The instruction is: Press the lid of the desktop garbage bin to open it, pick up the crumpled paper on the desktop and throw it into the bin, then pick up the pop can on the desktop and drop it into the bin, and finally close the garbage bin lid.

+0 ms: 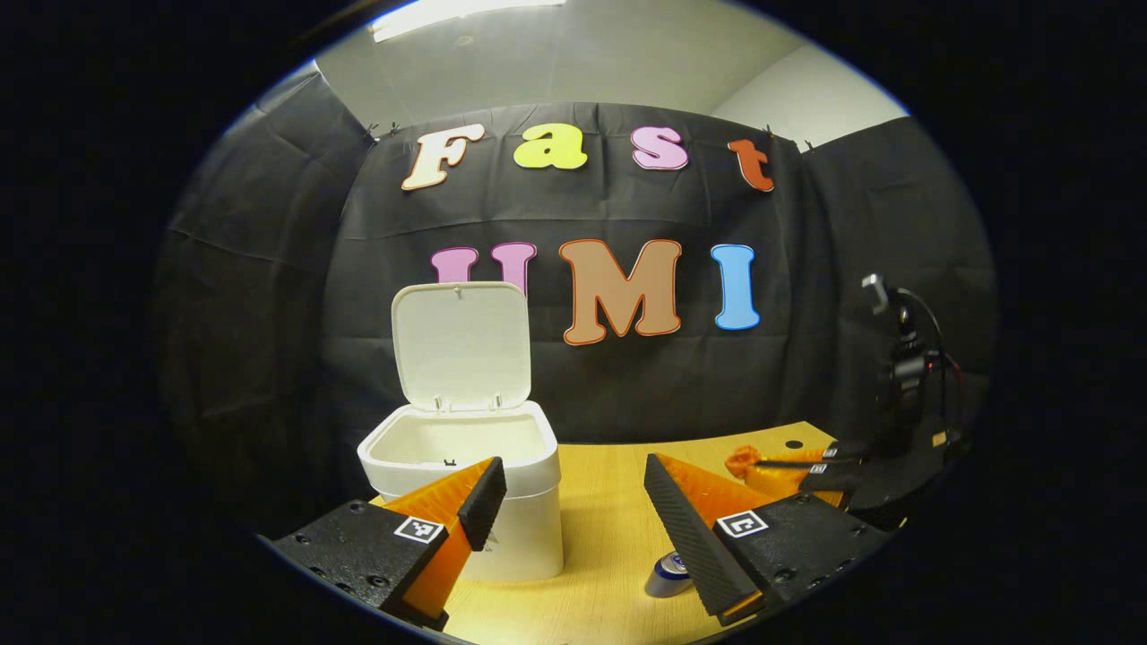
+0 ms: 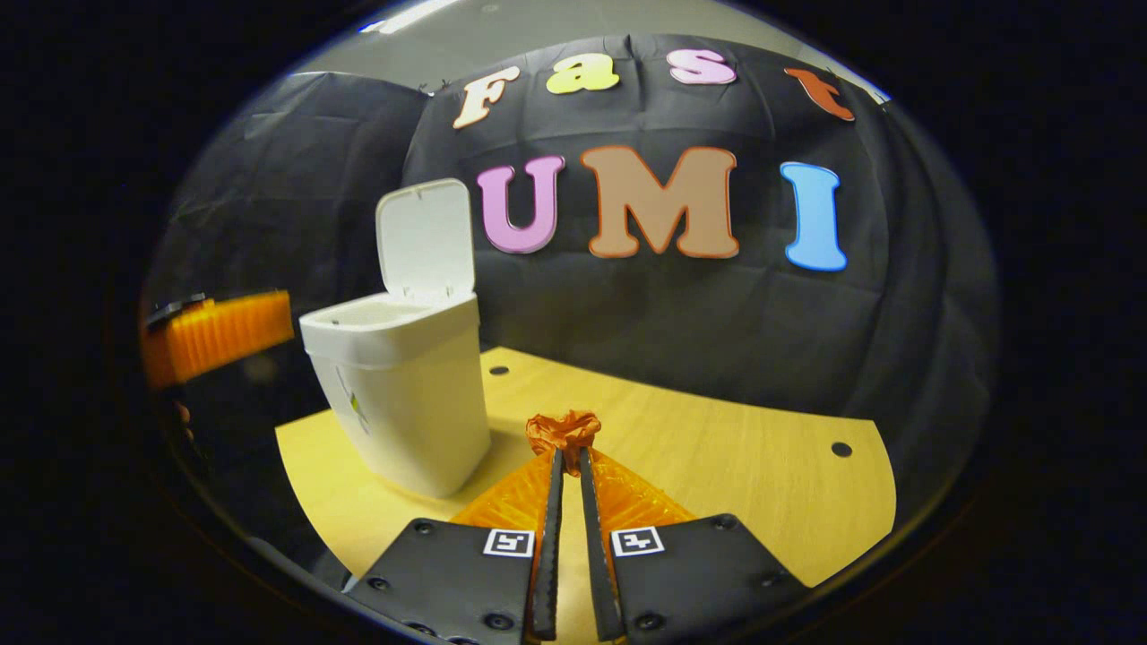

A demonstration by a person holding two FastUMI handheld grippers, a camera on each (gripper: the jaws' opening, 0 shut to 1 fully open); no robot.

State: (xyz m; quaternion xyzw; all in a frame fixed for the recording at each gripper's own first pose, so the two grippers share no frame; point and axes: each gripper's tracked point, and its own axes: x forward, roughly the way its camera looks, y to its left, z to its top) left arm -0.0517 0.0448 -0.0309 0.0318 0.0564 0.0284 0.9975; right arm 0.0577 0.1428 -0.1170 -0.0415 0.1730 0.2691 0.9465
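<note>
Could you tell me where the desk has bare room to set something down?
Free: wood right of the crumpled paper, out to the desk edge. Crowded: between the bin and the pop can, where the left gripper hovers.

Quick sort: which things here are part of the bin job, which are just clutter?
Job:
- white plastic desktop bin, lid up
- orange crumpled paper, pinched by right gripper
- silver pop can lying on desk
- left gripper, open

Not job:
- wooden desk

My wooden table carried the open white bin; a can lay on its side near the bin.
</note>
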